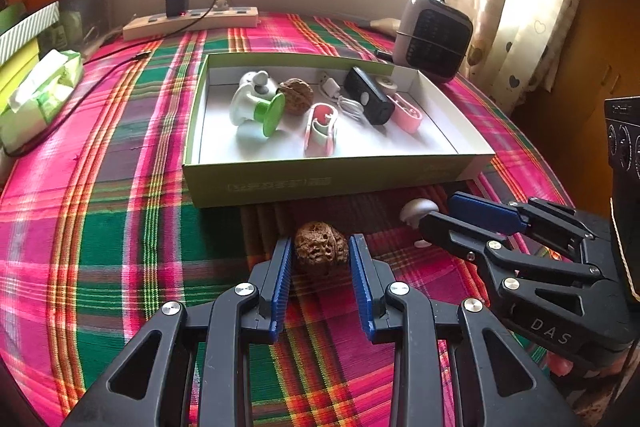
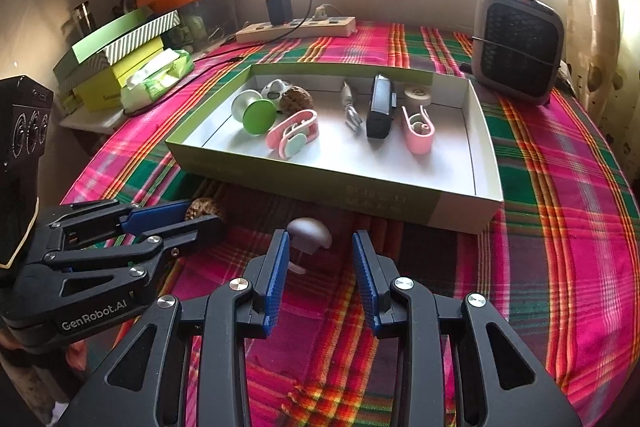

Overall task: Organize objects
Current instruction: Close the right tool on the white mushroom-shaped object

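A brown walnut (image 1: 320, 251) lies on the plaid cloth just in front of the shallow green-and-white box (image 1: 320, 181). My left gripper (image 1: 321, 238) is shut on it, both blue pads against its sides. In the right wrist view the left gripper (image 2: 206, 214) shows from the side with the walnut (image 2: 204, 207) at its tips. My right gripper (image 2: 321, 234) stands open around a small white mushroom-shaped knob (image 2: 308, 231), with a gap on the knob's right side. The box holds a second walnut (image 1: 297, 95), a green-and-white spool (image 1: 260, 107), pink clips, a black device and a cable.
A power strip (image 1: 192, 21) with a black charger lies at the back by the wall. A small heater (image 1: 434, 39) stands at the back right next to the curtain. A tissue pack (image 1: 40, 91) and stacked boxes (image 2: 120, 59) line the left edge.
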A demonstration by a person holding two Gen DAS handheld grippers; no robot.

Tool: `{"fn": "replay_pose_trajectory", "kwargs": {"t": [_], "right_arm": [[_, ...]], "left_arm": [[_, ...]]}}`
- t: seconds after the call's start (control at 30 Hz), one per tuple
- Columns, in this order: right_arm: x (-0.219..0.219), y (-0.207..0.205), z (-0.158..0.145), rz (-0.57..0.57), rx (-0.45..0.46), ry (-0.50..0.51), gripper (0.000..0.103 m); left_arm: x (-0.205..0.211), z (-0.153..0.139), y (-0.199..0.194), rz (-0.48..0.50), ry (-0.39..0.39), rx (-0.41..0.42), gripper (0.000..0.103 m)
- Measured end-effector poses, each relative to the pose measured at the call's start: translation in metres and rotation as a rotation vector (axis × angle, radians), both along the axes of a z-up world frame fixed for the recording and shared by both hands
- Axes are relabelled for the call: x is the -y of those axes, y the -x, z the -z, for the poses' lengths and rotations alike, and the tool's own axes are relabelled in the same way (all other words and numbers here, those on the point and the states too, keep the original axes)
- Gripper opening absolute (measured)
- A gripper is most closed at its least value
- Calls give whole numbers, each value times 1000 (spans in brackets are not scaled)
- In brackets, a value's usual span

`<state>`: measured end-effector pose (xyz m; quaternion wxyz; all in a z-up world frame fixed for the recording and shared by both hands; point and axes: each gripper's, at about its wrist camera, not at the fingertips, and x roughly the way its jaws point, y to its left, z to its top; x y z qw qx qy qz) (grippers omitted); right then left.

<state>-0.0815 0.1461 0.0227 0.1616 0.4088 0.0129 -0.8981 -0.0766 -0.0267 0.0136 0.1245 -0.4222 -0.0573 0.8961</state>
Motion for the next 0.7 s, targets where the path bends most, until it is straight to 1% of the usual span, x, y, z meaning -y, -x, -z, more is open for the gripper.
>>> {"fn": "replay_pose_trajectory", "kwargs": {"t": [0.4, 0.43, 0.47, 0.5, 0.7], "right_arm": [[7, 10, 6, -7, 33, -11, 34], [7, 10, 7, -9, 35, -13, 36], [8, 11, 7, -10, 37, -15, 42], [8, 12, 8, -10, 39, -16, 44], [7, 14, 8, -3, 42, -18, 44]], "left_arm": [[1, 2, 4, 0, 2, 11, 28], [0, 2, 5, -1, 4, 12, 28], [0, 2, 6, 1, 6, 12, 28], [0, 2, 6, 1, 10, 11, 29], [1, 1, 7, -2, 10, 11, 29]]}}
